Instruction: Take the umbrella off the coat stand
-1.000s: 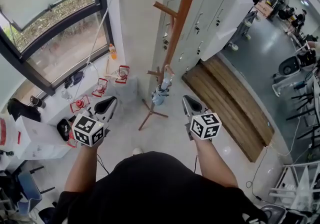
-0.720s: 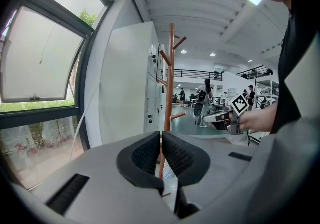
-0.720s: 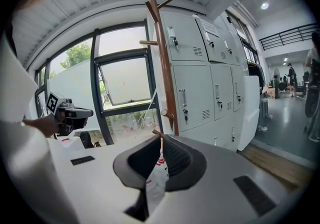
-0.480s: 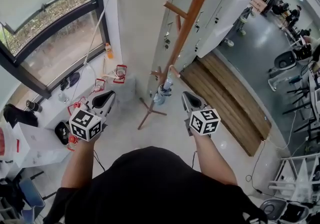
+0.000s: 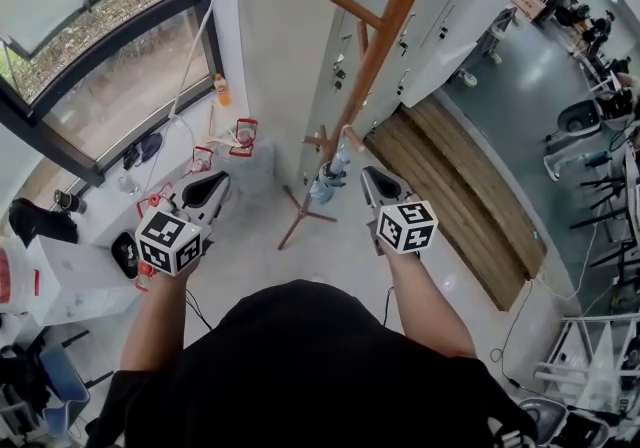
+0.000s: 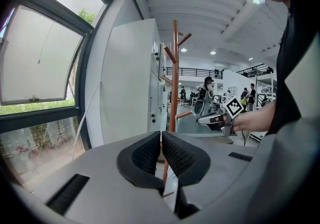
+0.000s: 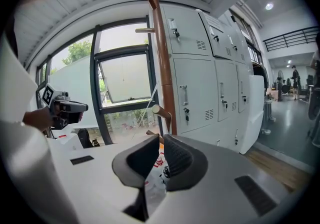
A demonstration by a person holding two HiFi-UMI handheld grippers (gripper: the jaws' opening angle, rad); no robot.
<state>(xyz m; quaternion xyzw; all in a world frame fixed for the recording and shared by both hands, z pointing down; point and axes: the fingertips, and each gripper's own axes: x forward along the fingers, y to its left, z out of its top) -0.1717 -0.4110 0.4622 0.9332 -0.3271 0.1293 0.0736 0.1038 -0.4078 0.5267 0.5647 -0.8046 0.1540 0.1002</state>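
Umbrella [image 5: 328, 182] on the coat stand [image 5: 388, 31], hanging folded off a low peg close to the pole, tip pointing down toward the stand's feet

Left gripper [image 5: 214, 183]: jaws closed down to a hairline slit, nothing between them; held low, left of the stand base, clear of the umbrella

Right gripper [image 5: 369, 176]: jaws likewise pressed together, empty; just right of the umbrella, not touching it

Right gripper view has the pole dead ahead, grey lockers [image 7: 210, 68] behind it. Window [image 5: 110, 56] sits on the left side
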